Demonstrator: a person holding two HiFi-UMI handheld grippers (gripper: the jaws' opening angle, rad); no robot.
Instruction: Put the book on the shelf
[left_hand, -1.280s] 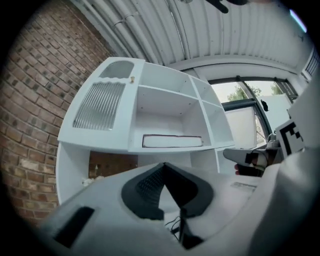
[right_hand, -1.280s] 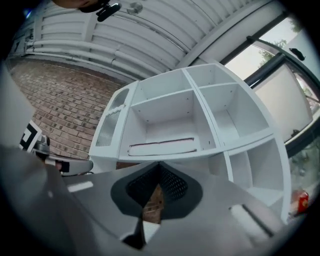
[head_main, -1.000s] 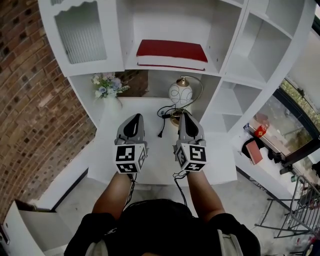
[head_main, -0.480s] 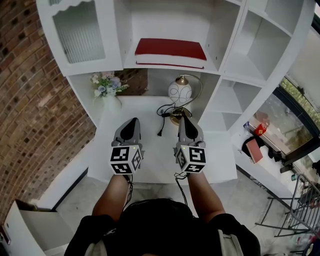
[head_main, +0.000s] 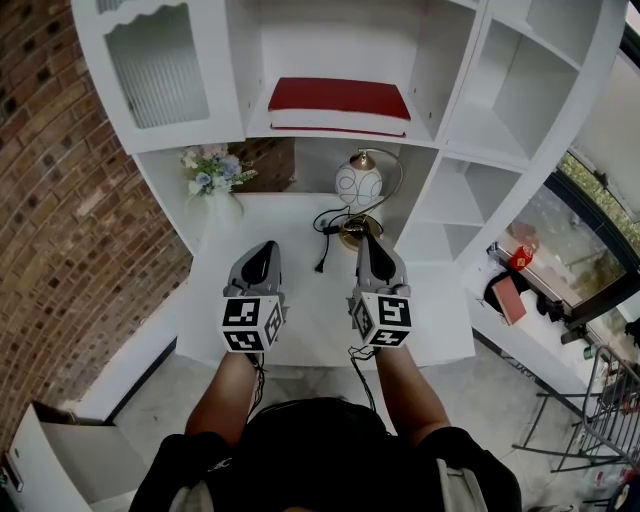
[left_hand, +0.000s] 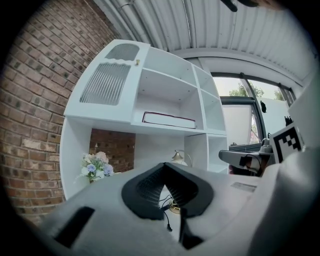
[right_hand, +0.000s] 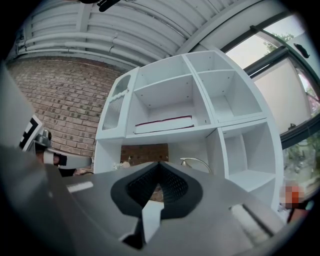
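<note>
Left tongs (head_main: 266, 246), right tongs (head_main: 368, 233): both pressed together, nothing pinched. Held side by side above white surface (head_main: 312, 322), tips toward shelf unit (head_main: 455, 120). Red book (head_main: 340, 100) lies flat in middle upper compartment of shelf unit, well apart from both tongs. Beneath that compartment: round lamp (head_main: 358, 186), black cord (head_main: 324, 245). Flowers (head_main: 212, 168) at left, near brick wall (head_main: 60, 200).
</note>
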